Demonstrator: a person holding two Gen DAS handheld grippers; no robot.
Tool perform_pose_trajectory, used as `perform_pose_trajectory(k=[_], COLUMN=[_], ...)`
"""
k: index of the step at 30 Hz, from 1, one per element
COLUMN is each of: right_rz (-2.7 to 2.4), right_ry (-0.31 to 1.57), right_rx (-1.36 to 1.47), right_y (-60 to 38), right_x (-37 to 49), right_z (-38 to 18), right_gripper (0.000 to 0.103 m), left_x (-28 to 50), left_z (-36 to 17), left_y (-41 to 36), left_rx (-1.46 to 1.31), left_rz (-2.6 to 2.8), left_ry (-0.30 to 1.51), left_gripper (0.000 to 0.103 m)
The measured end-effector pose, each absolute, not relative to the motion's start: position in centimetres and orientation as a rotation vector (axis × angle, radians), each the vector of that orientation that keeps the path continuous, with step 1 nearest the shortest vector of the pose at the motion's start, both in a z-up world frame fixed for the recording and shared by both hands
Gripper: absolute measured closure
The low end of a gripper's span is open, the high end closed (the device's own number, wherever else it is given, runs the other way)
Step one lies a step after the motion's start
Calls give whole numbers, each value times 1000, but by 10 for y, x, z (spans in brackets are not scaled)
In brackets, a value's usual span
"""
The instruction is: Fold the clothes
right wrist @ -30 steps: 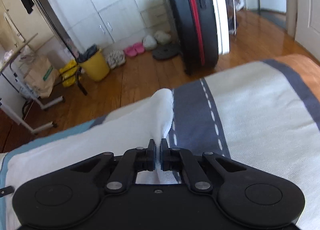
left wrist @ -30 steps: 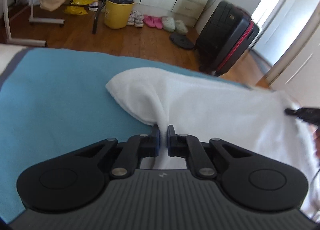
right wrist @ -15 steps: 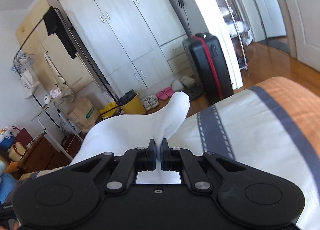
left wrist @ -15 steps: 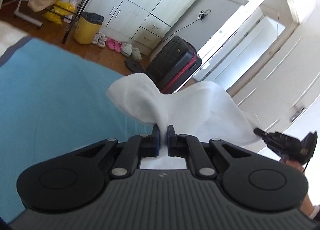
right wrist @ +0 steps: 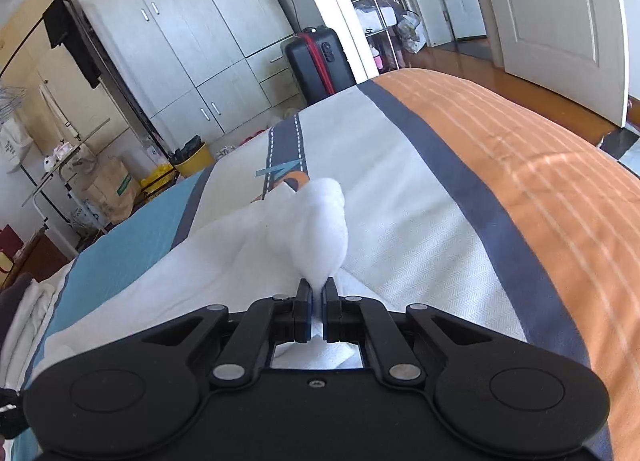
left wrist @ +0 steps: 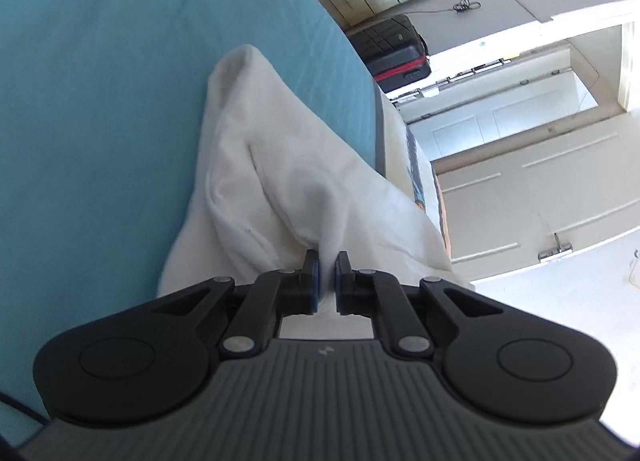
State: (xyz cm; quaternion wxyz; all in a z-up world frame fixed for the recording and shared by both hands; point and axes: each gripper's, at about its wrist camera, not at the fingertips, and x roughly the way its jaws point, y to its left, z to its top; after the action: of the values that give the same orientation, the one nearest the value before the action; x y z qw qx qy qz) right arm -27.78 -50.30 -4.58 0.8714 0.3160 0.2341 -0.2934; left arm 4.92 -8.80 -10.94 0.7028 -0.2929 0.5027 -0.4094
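2 handheld grippers each pinch a white cloth over a striped bedspread.

The left gripper is rolled sideways, so the room looks tilted in its view; its fingers are nearly closed, clamping a bunched fold of the white cloth, which trails away from it across the teal part of the bedspread. The right gripper sits level, its fingers narrowed on a puffed tuft of the same cloth, the rest spread on the bed to its left. Ahead lie cream, grey and orange stripes. Beyond the bed stand a black suitcase with a red band and a yellow bin lined with a dark bag; what else it holds cannot be told.
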Motion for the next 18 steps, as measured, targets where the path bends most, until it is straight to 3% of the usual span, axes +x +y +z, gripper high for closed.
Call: perform_pose_trajectory(k=[4,8,12,18], right_rz=[-521,-450,-547,-622], right_ry=[371,314,478,608], right_rx=[668,790,745,549], right_y=[-499,-505,-504,-493], right_x=[-285,-294,-289,-272], right_z=[-20,-26,-58,-58], right_gripper=[98,97,97,95], left_x=[35,27,29,19], left_z=[-68,-81,-125,-98], left_y=[-78,-66,-72,-79], left_rx=[-612,-670,-454,-350], left_rz=[-1005,-1064,-897,-921], left_ry=[956,1032,1270,1128], left_gripper=[96,96,96,96])
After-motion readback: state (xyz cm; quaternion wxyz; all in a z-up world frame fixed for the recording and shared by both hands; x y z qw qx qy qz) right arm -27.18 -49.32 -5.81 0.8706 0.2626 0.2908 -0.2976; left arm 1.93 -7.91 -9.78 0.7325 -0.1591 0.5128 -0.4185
